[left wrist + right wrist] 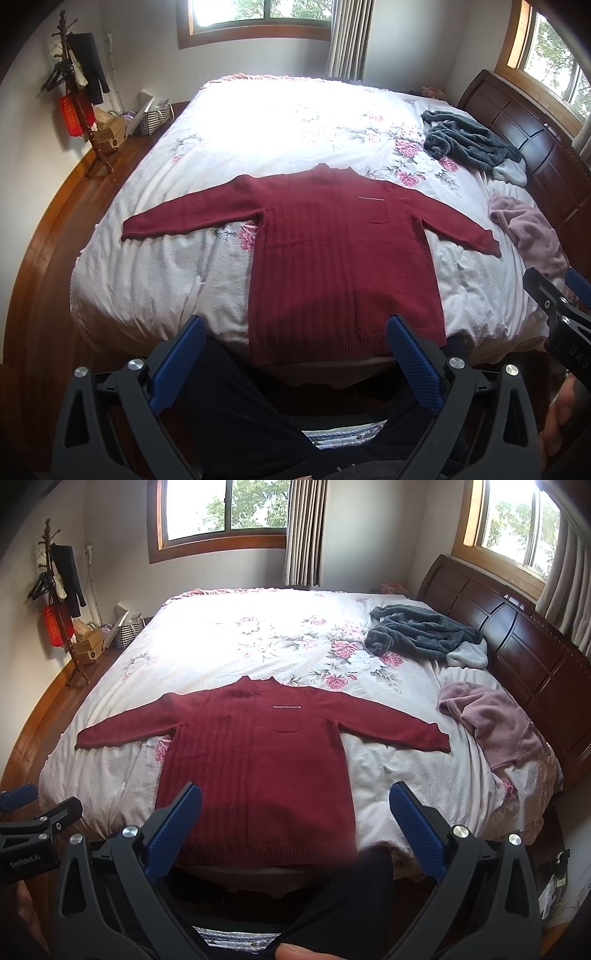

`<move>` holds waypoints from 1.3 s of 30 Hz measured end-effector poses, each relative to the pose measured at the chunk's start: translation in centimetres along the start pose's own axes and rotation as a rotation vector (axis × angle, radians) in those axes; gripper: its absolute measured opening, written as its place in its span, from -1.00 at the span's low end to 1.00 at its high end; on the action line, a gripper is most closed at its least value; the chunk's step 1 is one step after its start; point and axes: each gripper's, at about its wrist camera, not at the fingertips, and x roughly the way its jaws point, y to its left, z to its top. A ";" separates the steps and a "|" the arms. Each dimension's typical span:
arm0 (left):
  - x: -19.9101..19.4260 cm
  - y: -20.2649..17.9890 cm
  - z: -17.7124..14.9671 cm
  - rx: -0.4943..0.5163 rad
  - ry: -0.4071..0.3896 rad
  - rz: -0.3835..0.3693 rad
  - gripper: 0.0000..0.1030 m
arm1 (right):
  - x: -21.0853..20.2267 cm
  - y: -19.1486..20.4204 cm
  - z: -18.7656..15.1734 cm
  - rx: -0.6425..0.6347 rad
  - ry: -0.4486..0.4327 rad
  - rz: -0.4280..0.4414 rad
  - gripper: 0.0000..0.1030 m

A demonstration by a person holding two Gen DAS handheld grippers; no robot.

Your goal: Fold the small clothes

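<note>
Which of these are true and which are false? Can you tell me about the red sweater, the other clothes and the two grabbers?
1. The red sweater lies flat with both sleeves spread out. True.
2. The left gripper is pinching the sweater's hem. False: its fingers are wide apart and hold nothing.
3. A grey fleece garment lies crumpled near the headboard. True.
4. The pink garment is folded neatly. False: it lies in a rumpled heap.
5. The right gripper is open. True.
6. The sweater has no pocket. False: there is a chest pocket.
</note>
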 end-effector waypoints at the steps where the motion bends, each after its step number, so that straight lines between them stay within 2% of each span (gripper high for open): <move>1: 0.0 0.0 0.0 0.000 0.001 0.000 0.92 | 0.0 0.0 0.0 0.000 -0.001 0.000 0.95; 39: 0.2 0.2 0.2 0.000 -0.007 0.004 0.92 | 0.1 -0.3 0.0 0.002 -0.003 0.001 0.95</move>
